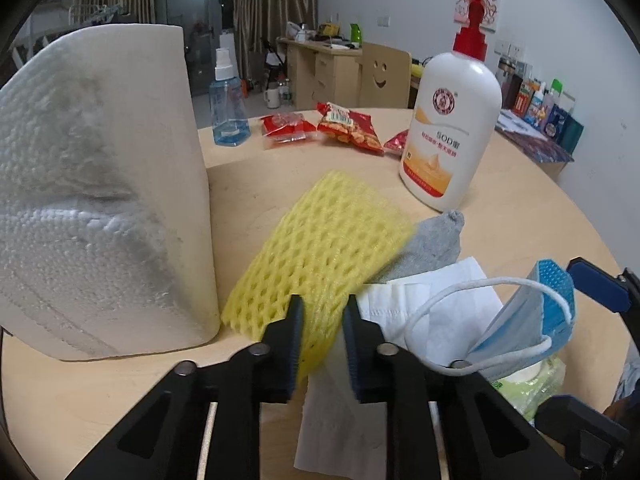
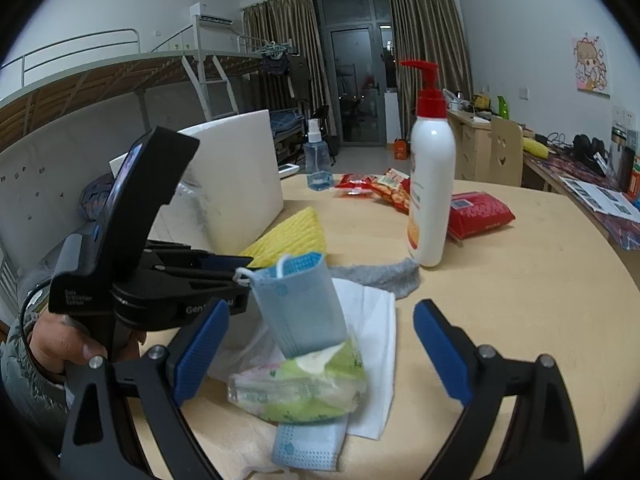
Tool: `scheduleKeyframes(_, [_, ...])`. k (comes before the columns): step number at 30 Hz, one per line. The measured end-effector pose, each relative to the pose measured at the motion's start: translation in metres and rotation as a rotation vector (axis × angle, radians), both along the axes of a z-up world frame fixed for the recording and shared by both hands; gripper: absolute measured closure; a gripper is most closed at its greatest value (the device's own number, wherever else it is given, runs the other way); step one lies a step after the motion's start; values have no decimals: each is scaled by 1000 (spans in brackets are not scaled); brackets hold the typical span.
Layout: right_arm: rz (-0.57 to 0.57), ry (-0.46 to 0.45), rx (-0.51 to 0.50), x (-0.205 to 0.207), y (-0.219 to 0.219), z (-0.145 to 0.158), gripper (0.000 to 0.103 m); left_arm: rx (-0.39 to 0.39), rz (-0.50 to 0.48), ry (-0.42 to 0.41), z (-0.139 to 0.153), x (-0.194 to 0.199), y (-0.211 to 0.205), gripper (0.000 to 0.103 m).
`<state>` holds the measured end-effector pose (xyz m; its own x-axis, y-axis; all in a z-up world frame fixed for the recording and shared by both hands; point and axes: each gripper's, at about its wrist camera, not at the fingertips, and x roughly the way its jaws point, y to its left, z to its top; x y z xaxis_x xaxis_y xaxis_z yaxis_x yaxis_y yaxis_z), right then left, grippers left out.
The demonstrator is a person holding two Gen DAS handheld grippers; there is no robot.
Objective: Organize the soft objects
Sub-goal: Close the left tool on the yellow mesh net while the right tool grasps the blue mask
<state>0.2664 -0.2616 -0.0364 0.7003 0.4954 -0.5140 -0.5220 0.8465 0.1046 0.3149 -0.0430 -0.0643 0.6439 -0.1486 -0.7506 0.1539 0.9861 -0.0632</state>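
At the left of the left wrist view a paper roll [image 1: 100, 184] stands upright on the desk [image 1: 520, 216], tall enough to act as a wall that the soft things are gathered against. Just right of it, at lower centre, the left gripper [image 1: 322, 308] has its fingers nearly pressed together on the near edge of the yellow foam net [image 1: 320, 240], pinching it; the net tilts up from the desk, apparently so it can be shifted toward the pile. Behind the net lies a grey sock [image 1: 436, 244], and further right a white tissue [image 1: 432, 304] serves as a base layer. At the lower right a blue mask [image 1: 516, 324] stands propped up, its ear loop arching over the tissue. In the right wrist view, the right gripper [image 2: 320, 340] hangs over the pile with fingers spread wide and holding nothing, likely ready to take the next piece. Between them the mask leans on a green tissue pack [image 2: 304, 388], with a second mask [image 2: 308, 444] flat beneath. The lotion bottle [image 2: 430, 184] and red snack bags [image 2: 476, 212], not soft, sit apart at the upper right.
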Motion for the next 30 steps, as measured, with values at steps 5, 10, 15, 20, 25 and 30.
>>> scheduleKeyframes(5, [9,-3,-17,4,11,0,7,-35,16,-20,5,-5,10,93])
scheduleKeyframes(10, [13,7,-30,7,16,-2,24,-67,16,-60,13,-11,14,93])
scheduleKeyframes(15, [6,38,-43,13,19,-6,46,-85,-7,-104,21,-21,12,93])
scheduleKeyframes(20, [1,67,-21,15,16,-9,72,-109,-26,-127,26,-27,13,93])
scheduleKeyframes(25, [-18,86,22,13,11,-9,89,-116,-32,-171,33,-34,13,93])
scheduleKeyframes(30, [-37,73,66,12,7,2,90,-158,-52,-195,40,-42,16,93])
